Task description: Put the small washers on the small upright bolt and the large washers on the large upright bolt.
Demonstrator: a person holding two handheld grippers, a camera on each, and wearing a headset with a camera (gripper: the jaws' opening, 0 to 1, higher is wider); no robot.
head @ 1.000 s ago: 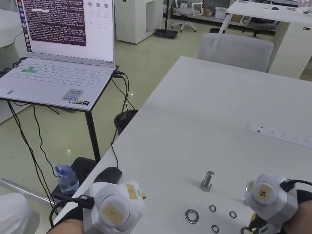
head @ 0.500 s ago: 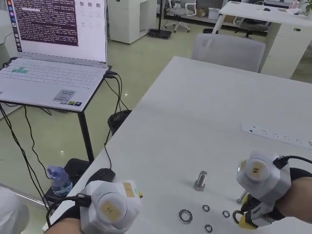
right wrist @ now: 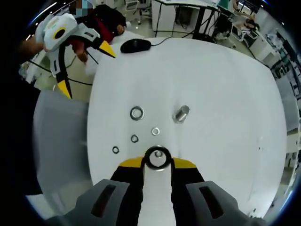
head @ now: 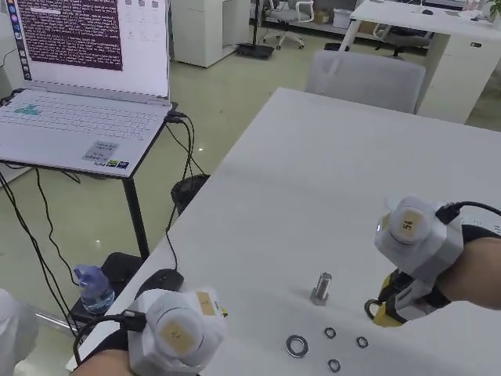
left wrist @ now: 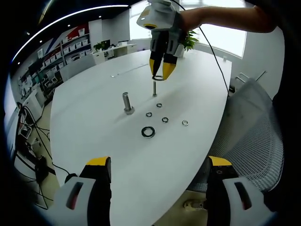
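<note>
The large bolt (head: 321, 288) stands upright on the white table (head: 329, 180). In front of it lie a large washer (head: 297, 345) and three small washers (head: 329, 333). My right gripper (head: 380, 312) is shut on a dark washer (right wrist: 158, 157), about as wide as the large one. It holds this washer just above the thin small bolt (left wrist: 154, 88), whose tip shows through the ring. My left gripper (left wrist: 159, 162) hangs open over the table's near edge, with nothing between its yellow fingertips (left wrist: 99, 162). From there the large bolt (left wrist: 127, 102) and the lying large washer (left wrist: 148, 132) are ahead.
A laptop (head: 78, 117) on a stand is left of the table, with cables and a water bottle (head: 94, 286) on the floor. A mouse (right wrist: 135, 45) lies at the table's corner. A grey chair (head: 364, 78) stands at the far end.
My right gripper has risen from the table near the washers and moved farther away, carrying a washer. The left gripper has stayed where it was.
</note>
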